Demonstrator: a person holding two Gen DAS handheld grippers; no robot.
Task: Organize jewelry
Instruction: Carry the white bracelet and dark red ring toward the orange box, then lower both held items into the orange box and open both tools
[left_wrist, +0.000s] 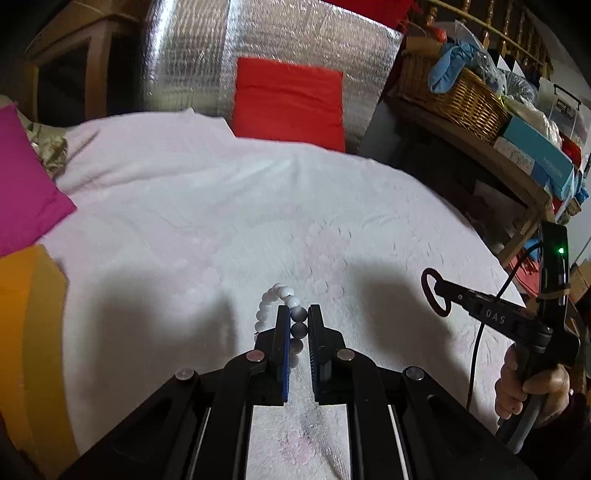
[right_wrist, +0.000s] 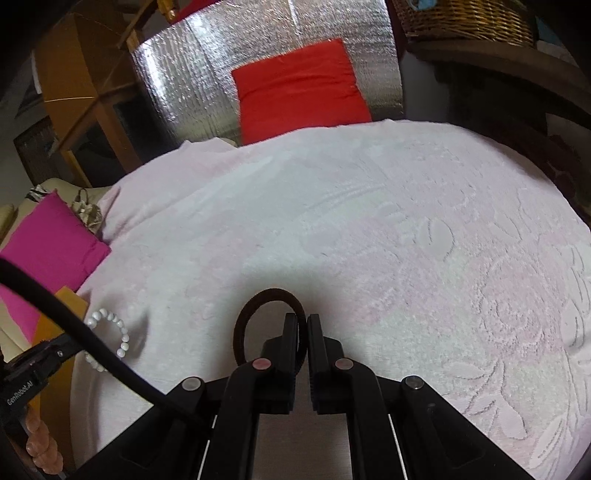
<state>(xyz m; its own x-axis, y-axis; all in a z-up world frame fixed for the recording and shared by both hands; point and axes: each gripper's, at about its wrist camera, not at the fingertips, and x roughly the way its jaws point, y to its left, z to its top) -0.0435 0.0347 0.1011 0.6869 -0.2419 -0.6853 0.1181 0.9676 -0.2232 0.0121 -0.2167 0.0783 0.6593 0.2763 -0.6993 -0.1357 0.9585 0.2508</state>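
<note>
Closest to the left wrist camera, the left gripper (left_wrist: 298, 314) has its two fingers pinching a white bead bracelet (left_wrist: 275, 299), and the loop of beads sticks out above and to the left of the fingertips, lifted off the white bedspread (left_wrist: 221, 206). Seen from the right wrist camera, the right gripper (right_wrist: 302, 321) has its fingers pressed together on a dark brown hair tie (right_wrist: 258, 299), whose ring stands up to the left of the fingertips, above the cover. From the left camera the same hair tie hangs as a dark ring at the tip of the right gripper, and a hand (left_wrist: 532, 387) holds its handle. Farther on, a pink cushion (left_wrist: 26, 184) lies at the left edge of the bed. A red cushion (left_wrist: 290, 99) leans on a silver foil sheet (left_wrist: 207, 59) at the far end. A wicker basket (left_wrist: 450, 92) stands on a shelf at the right.
</note>
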